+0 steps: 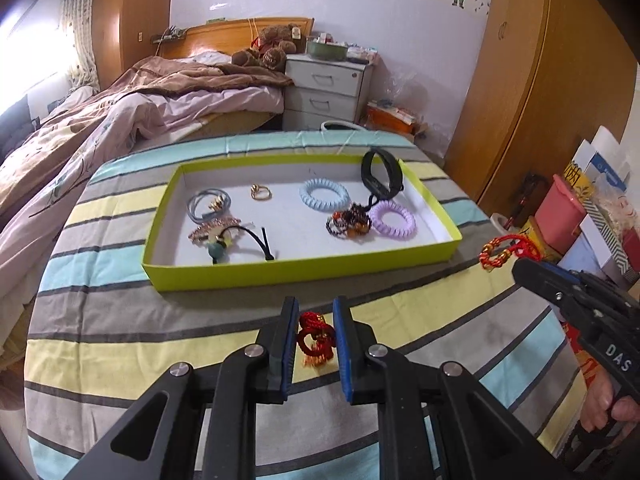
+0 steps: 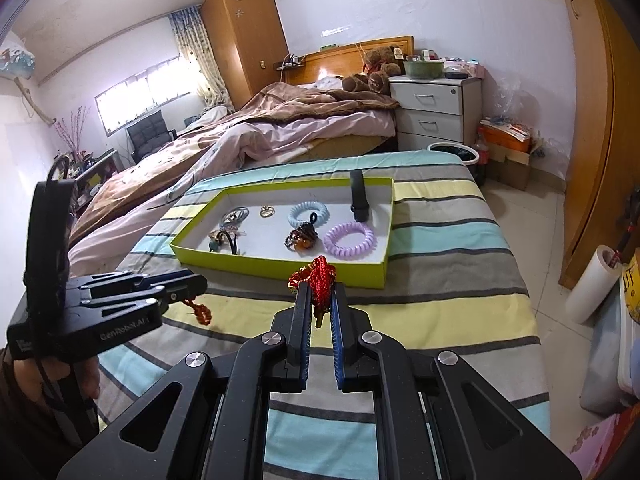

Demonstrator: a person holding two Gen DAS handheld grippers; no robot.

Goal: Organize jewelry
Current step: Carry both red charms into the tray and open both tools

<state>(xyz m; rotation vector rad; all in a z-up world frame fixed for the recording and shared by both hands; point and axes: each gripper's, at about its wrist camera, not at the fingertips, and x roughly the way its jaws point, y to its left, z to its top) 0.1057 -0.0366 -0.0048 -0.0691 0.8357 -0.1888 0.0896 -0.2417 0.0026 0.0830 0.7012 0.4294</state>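
Red cord bracelet [image 2: 320,280] with gold beads sits pinched in our right gripper [image 2: 320,300], held in the air just in front of the lime-green tray [image 1: 280,268]. We judge it light, limp and prone to snag; grip the knotted cord bundle, not the beads. Our left gripper [image 1: 316,336] is partly spread around a second red cord charm [image 1: 316,340], contact uncertain. Inside the tray lie coil hair ties, a black band and beaded pieces

Red cord charm [image 1: 316,338] hangs above striped cloth; second one [image 2: 320,280] lifted near green tray [image 1: 280,270]
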